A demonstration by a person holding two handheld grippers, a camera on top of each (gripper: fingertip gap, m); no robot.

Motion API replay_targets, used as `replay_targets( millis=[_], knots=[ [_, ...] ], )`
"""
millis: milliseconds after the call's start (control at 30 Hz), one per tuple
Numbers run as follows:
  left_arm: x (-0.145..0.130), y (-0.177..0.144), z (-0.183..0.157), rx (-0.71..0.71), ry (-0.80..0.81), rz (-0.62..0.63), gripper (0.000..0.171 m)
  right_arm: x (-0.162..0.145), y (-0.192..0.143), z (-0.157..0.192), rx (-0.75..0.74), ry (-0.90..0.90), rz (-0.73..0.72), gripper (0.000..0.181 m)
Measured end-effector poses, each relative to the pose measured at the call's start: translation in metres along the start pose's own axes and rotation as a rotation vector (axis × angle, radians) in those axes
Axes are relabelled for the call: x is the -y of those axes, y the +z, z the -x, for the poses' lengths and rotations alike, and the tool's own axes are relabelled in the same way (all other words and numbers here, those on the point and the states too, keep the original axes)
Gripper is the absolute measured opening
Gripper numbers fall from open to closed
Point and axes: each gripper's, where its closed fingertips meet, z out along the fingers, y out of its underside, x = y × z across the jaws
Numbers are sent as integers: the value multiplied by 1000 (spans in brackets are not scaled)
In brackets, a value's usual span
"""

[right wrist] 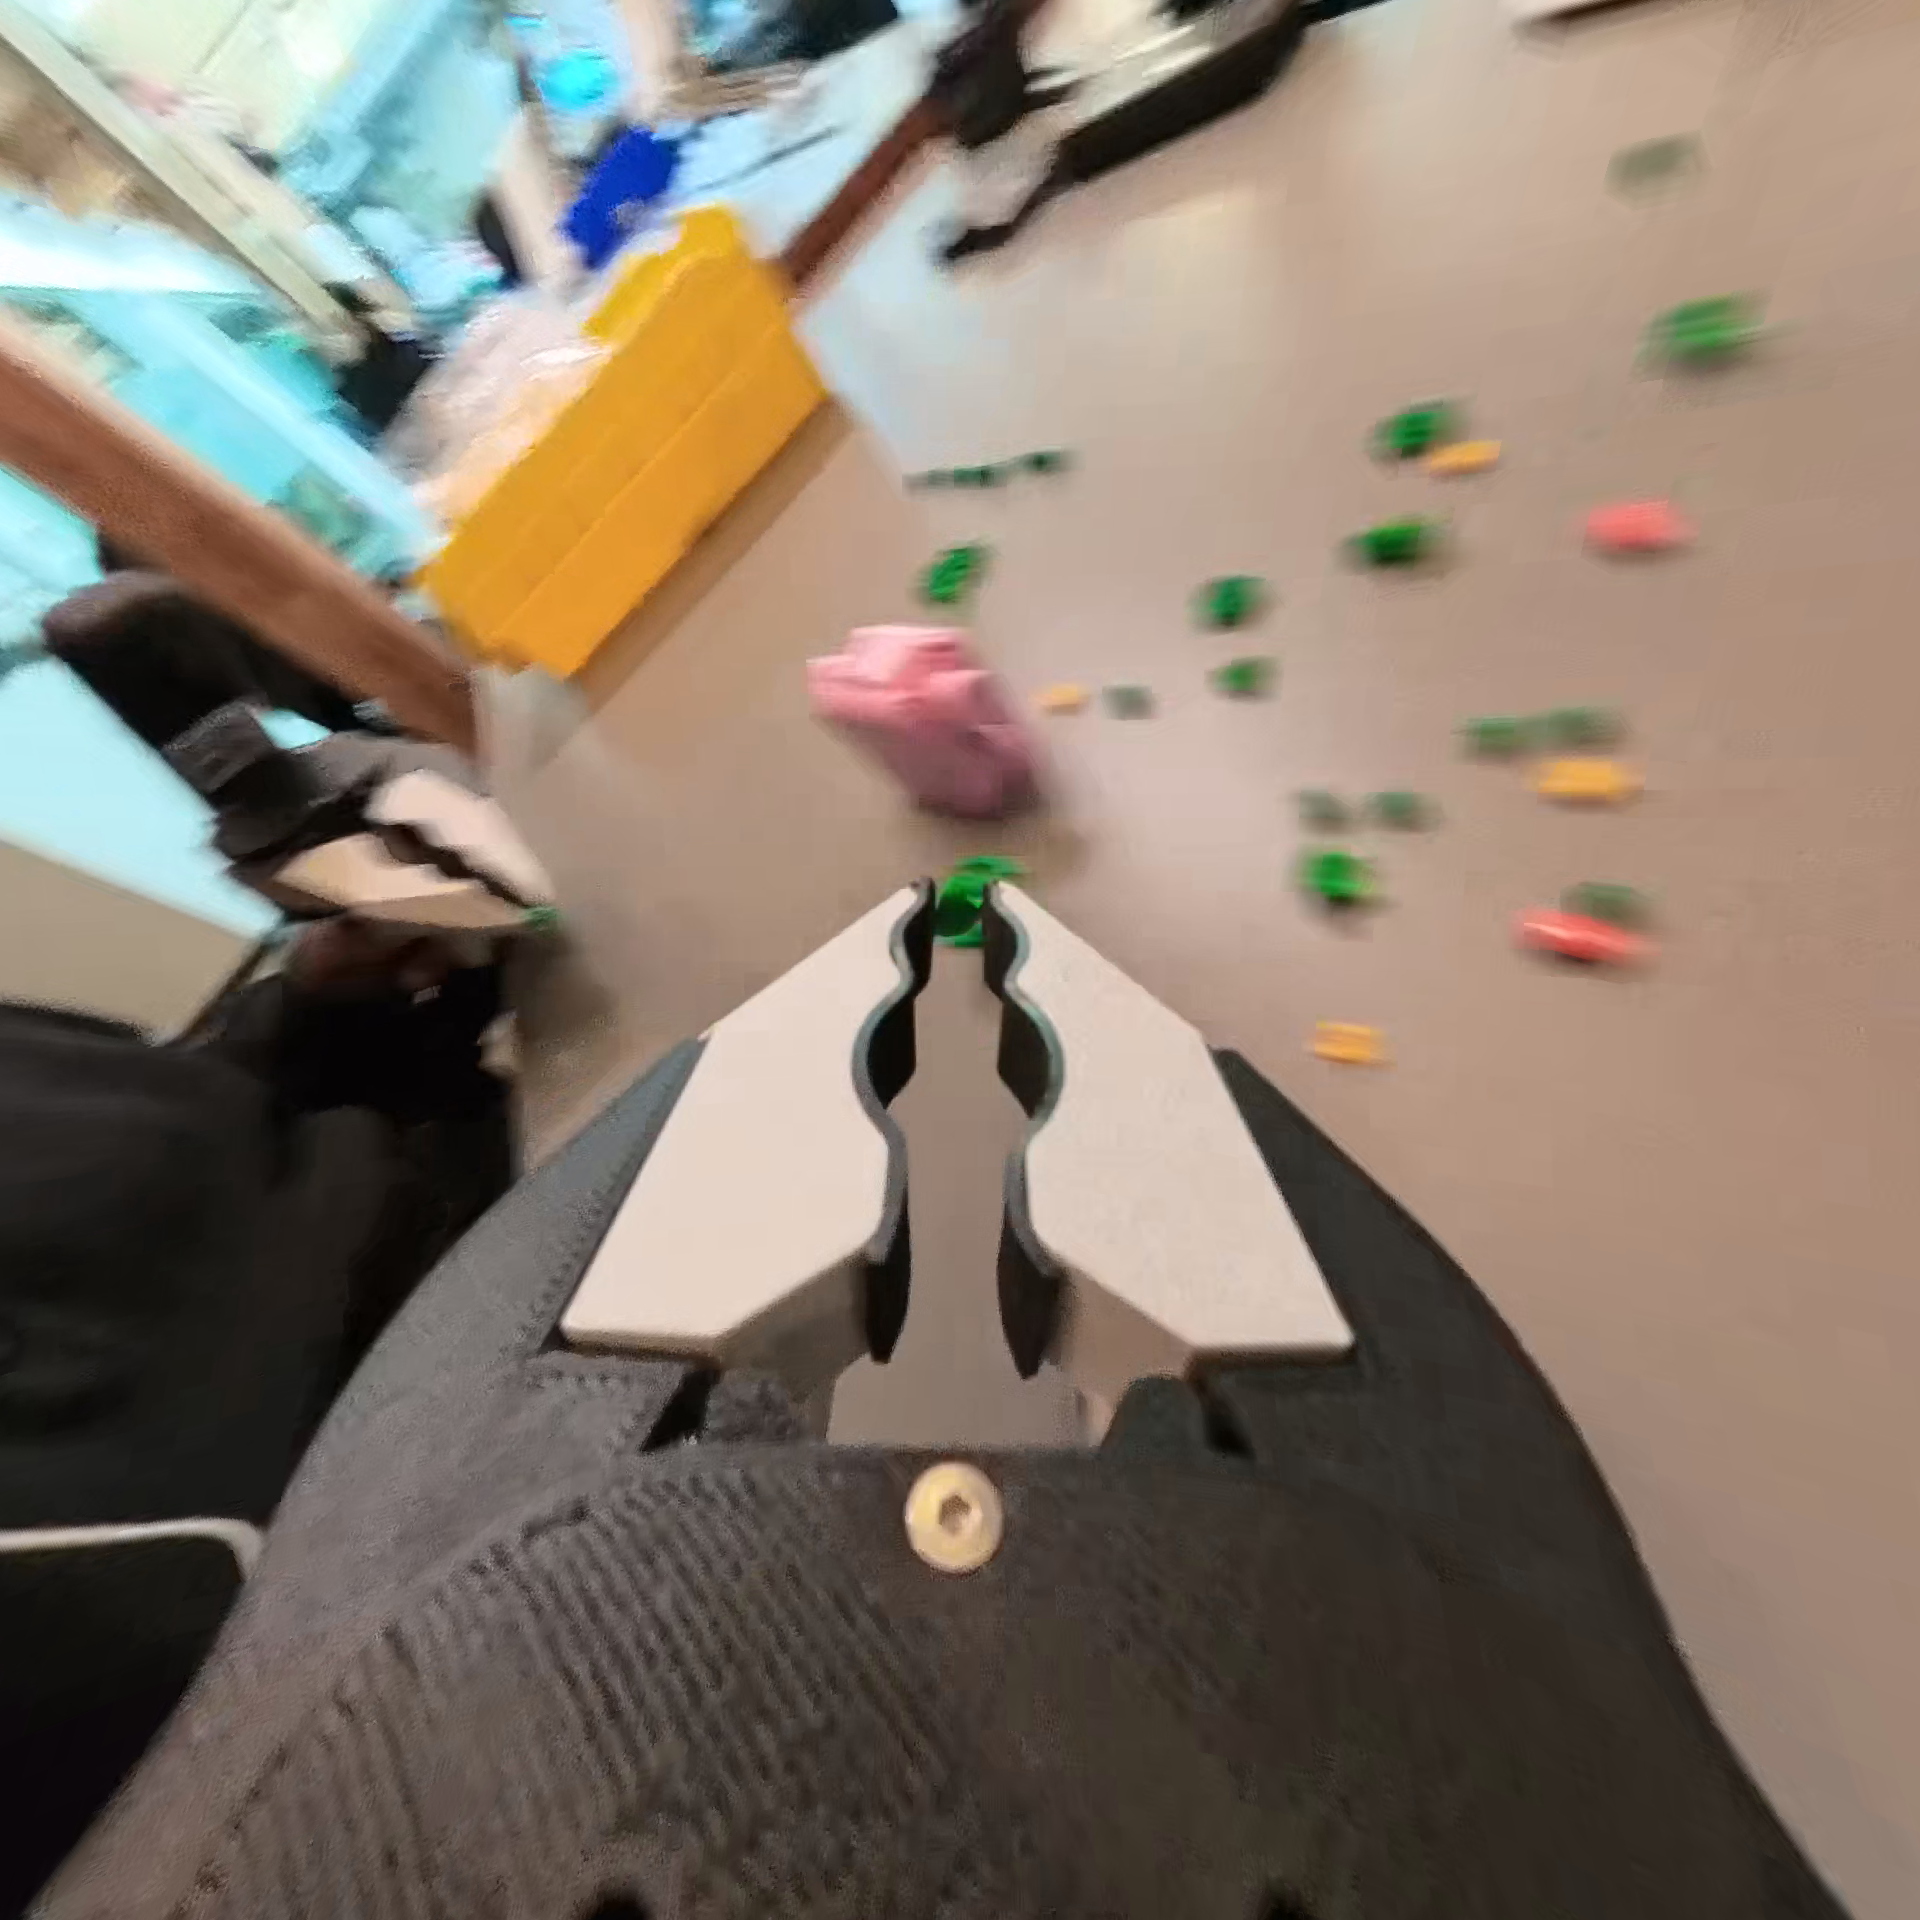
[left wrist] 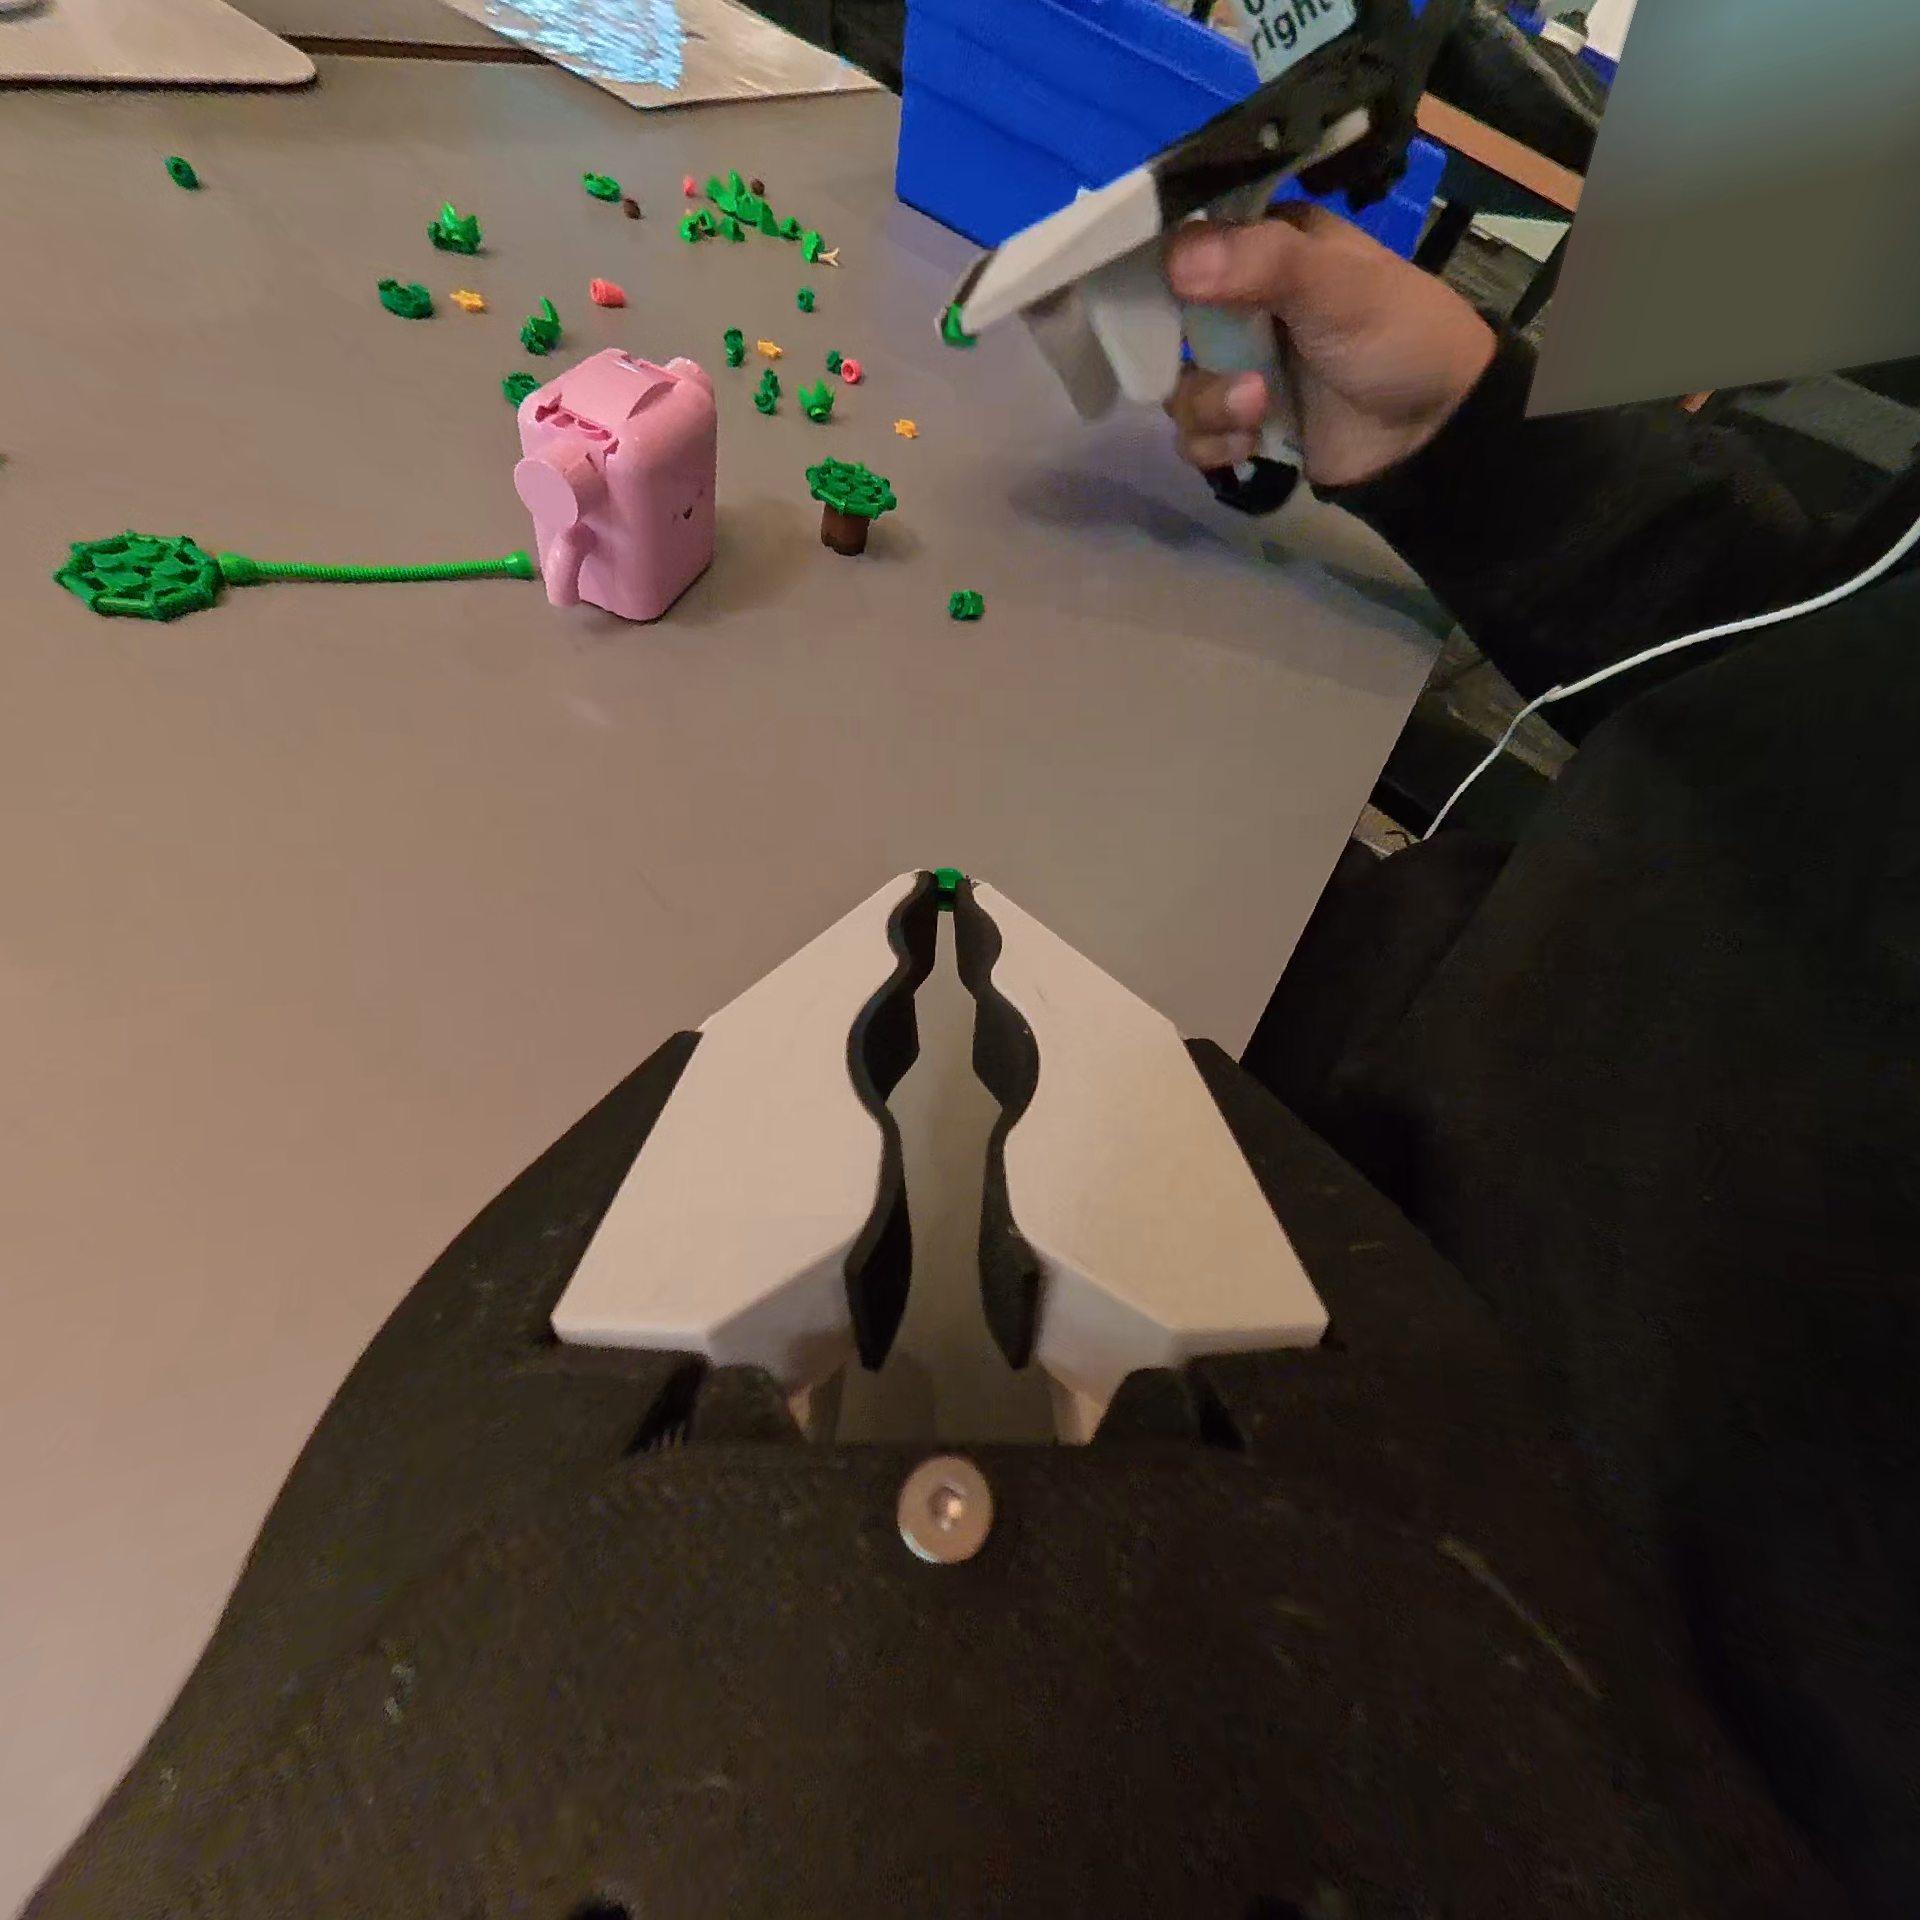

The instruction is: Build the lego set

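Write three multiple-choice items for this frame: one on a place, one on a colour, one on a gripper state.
1. Where does the green rope end?
A. at the pink block
B. in the blue bin
C. on the small tree

2. What colour is the piece in the right gripper?
A. orange
B. green
C. pink

3. How is the left gripper?
A. wide open, empty
B. out of view
C. shut on a tiny green piece

Key: 1 A, its near end meets the pink block; 2 B, a green piece sits at the tips; 3 C, the tiny green piece is pinched at the tips.
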Motion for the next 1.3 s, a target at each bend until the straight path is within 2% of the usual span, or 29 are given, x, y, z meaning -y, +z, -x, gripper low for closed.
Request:
replay_targets(
  millis=[100, 233, 300, 367, 467, 600, 800, 933, 1100, 1300],
  knots=[
    [1, 2, -2, -2, 7, 2, 0, 7, -28, -80, -214, 45, 33, 7],
    [0, 4, -2, 22, 33, 15, 0, 17, -39, -123, -187, 221, -21, 7],
    [0, 6, -2, 29, 35, 23, 0, 19, -42, -129, -165, 274, -29, 8],
    [2, 9, -3, 18, 28, 21, 0, 21, -47, -135, -200, 247, -40, 8],
    [8, 13, -6, -14, 13, 12, 0, 21, -56, -145, -314, 159, -28, 11],
    [19, 19, -4, -34, 17, -10, 0, 23, -67, -154, -471, 38, -28, 26],
    [25, 29, -5, -31, 59, -17, 0, 34, -85, -162, -622, -125, -46, 23],
    [28, 30, -3, -37, 48, -33, 0, 31, -81, -153, -574, -151, -32, 13],
    [30, 29, -2, -53, 21, -46, 0, 15, -66, -154, -565, -190, 81, 13],
    [30, 28, -3, -62, 20, -49, 0, 27, -66, -156, -595, -252, 60, 15]
  ],
)
